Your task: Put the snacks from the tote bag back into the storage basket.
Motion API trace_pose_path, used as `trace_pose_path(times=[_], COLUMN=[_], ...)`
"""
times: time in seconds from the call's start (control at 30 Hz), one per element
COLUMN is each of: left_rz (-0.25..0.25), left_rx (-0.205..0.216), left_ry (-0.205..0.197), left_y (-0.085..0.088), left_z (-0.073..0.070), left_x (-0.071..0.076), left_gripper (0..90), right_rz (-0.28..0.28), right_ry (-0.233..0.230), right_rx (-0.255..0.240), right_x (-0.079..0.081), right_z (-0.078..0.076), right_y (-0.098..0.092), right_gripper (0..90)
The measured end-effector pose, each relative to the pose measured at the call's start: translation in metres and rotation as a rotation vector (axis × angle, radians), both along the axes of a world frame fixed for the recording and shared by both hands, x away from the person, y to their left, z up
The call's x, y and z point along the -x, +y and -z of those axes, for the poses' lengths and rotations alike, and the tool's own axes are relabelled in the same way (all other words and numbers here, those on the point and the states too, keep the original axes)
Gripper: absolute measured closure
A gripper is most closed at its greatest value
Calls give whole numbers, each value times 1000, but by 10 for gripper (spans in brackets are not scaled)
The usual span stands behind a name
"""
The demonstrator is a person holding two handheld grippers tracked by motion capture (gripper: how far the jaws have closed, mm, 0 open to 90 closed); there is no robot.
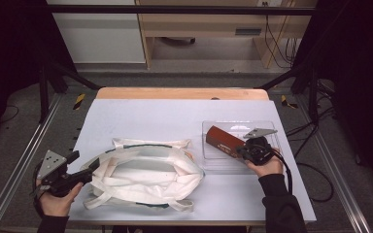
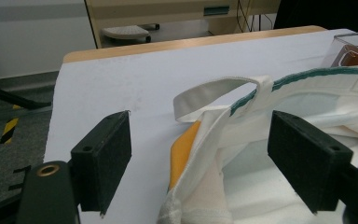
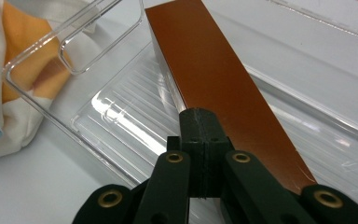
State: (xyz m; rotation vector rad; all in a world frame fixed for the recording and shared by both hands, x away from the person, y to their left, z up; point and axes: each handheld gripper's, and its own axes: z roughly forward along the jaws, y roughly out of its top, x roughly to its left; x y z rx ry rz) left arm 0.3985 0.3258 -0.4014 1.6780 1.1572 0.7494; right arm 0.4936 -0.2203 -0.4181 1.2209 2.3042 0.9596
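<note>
While the pale table [image 1: 175, 116] (grey floor around) bears the tote bag [image 1: 145, 174], the right claw [image 3: 200, 140] is pressed together, the left claw [image 2: 200, 158] spread.

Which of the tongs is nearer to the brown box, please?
Right: the right tongs sit shut against the brown box in the clear tray; the left tongs are at the white bag.

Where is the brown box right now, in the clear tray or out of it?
In. The brown box lies inside the clear plastic tray, its walls around it, and the shut right gripper rests against its near end.
</note>
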Motion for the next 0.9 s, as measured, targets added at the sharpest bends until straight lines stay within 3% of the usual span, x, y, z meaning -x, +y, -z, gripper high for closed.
trace_pose_path(times=[0.17, 0.7, 0.9], left_rz=[-3, -4, -3], left_rx=[-1, -4, -3], left_ry=[-1, 3, 4], left_y=[0, 0, 0], left_z=[0, 1, 1], left_x=[0, -1, -1], left_gripper=[205, 203, 204], right_rz=[20, 112, 141], right_ry=[16, 6, -19], right_rx=[38, 66, 78], right_x=[-2, -24, -29], right_z=[4, 3, 6], right_y=[2, -4, -6], right_gripper=[900, 900, 900])
